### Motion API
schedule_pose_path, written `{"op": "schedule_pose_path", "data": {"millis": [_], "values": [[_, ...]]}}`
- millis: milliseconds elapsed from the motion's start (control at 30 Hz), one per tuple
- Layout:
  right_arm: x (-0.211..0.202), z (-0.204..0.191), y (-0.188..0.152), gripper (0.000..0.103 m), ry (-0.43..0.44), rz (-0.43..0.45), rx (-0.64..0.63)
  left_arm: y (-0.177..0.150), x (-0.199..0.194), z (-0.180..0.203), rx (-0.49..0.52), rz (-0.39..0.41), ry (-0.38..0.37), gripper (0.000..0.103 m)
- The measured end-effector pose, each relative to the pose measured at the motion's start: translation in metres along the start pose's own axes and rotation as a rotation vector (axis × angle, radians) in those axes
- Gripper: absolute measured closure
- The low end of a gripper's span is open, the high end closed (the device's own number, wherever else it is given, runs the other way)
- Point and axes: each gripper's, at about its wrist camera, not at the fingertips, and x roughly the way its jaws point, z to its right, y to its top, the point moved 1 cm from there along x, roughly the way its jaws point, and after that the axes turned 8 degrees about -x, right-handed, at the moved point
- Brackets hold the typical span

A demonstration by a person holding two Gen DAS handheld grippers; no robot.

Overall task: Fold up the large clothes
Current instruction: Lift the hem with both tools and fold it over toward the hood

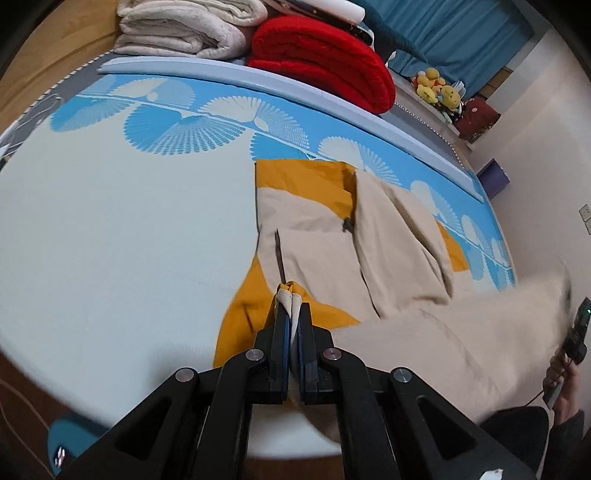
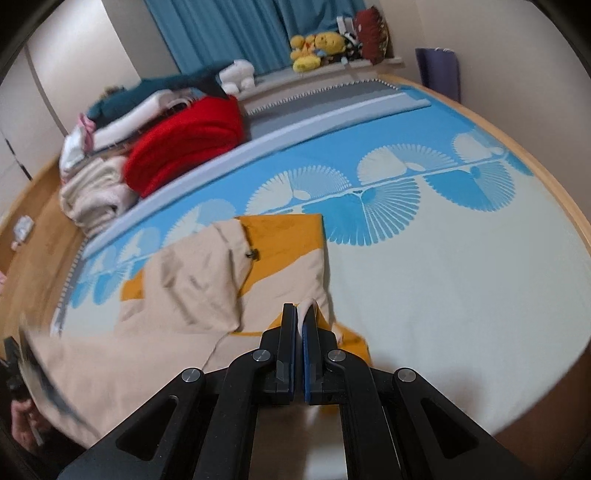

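Only the left wrist view shows a dark slit (image 1: 280, 254) running down the beige-and-mustard garment (image 1: 314, 236) just ahead of the left tongs (image 1: 291, 306); only the right wrist view shows a small white object (image 2: 23, 227) on the wooden floor (image 2: 33, 258) beside the bed. The garment lies spread on the bed's pale sheet (image 1: 110, 240) with blue fan prints, its near part lifted and smeared by motion blur, its lower edge cut off by the frame. Both tongs are pinched nearly closed on bunched cloth: the left on a beige-and-mustard fold, the right tongs (image 2: 300, 314) on a pale edge. Behind, a plush red blanket (image 1: 325, 62) and fluffy cream towels (image 1: 177, 29) sit folded in soft rolls.
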Motion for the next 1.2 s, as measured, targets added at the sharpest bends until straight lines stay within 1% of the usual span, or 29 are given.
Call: {"op": "schedule_pose_path", "data": {"millis": [67,133,167,200,233,300,333,400,467,500,533,667,700,733,767,800,867,967,1067,1133,1200], "values": [[0.029,0.002,0.005,0.1,-0.016,-0.011,-0.023,0.008,0.024,-0.01,-0.032,-0.01,-0.009,0.101],[0.06,0.004,0.002,0.1,-0.04,-0.032,-0.044,0.012,0.047,-0.02,-0.1,-0.067,-0.009,0.101],[0.076,0.005,0.0,0.1,-0.052,-0.066,-0.046,0.014,0.053,-0.021,-0.116,-0.083,-0.001,0.101],[0.088,0.006,-0.001,0.1,-0.062,-0.1,-0.045,0.015,0.059,-0.021,-0.122,-0.096,0.013,0.101],[0.096,0.008,0.001,0.1,-0.062,-0.108,-0.039,0.016,0.066,-0.02,-0.12,-0.113,0.029,0.101],[0.108,0.01,0.007,0.1,-0.056,-0.117,-0.03,0.019,0.073,-0.018,-0.104,-0.121,0.052,0.101],[0.113,0.01,0.01,0.1,-0.057,-0.117,-0.025,0.021,0.076,-0.018,-0.101,-0.124,0.063,0.101],[0.122,0.011,0.013,0.1,-0.057,-0.122,-0.016,0.023,0.082,-0.024,-0.128,-0.141,0.065,0.098],[0.13,0.012,0.014,0.099,-0.058,-0.13,-0.003,0.025,0.086,-0.033,-0.158,-0.162,0.063,0.09],[0.135,0.015,0.014,0.099,-0.054,-0.133,0.015,0.026,0.085,-0.037,-0.177,-0.164,0.069,0.088],[0.135,0.018,0.015,0.093,-0.039,-0.127,0.041,0.026,0.083,-0.044,-0.206,-0.154,0.078,0.084],[0.122,0.041,0.018,0.089,-0.007,-0.04,0.172,0.03,0.066,-0.063,-0.267,-0.096,0.087,0.075],[0.119,0.048,0.018,0.085,-0.006,-0.03,0.204,0.029,0.063,-0.067,-0.276,-0.087,0.099,0.075],[0.116,0.055,0.015,0.08,-0.006,-0.023,0.236,0.027,0.06,-0.073,-0.284,-0.087,0.127,0.074],[0.114,0.06,0.012,0.078,-0.016,-0.029,0.252,0.025,0.06,-0.078,-0.294,-0.096,0.143,0.073],[0.115,0.063,0.009,0.076,-0.031,-0.05,0.248,0.022,0.06,-0.082,-0.308,-0.112,0.157,0.071],[0.121,0.064,0.004,0.074,-0.033,-0.094,0.225,0.016,0.065,-0.091,-0.327,-0.158,0.187,0.07],[0.137,0.058,-0.009,0.071,0.002,-0.204,0.177,0.009,0.07,-0.092,-0.317,-0.204,0.201,0.068],[0.151,0.045,-0.02,0.069,0.021,-0.282,0.111,0.005,0.073,-0.079,-0.27,-0.215,0.193,0.062],[0.158,0.037,-0.022,0.068,0.019,-0.302,0.074,0.004,0.075,-0.071,-0.244,-0.213,0.191,0.06],[0.162,0.033,-0.021,0.067,0.02,-0.306,0.065,0.005,0.077,-0.063,-0.229,-0.207,0.186,0.06]]}}
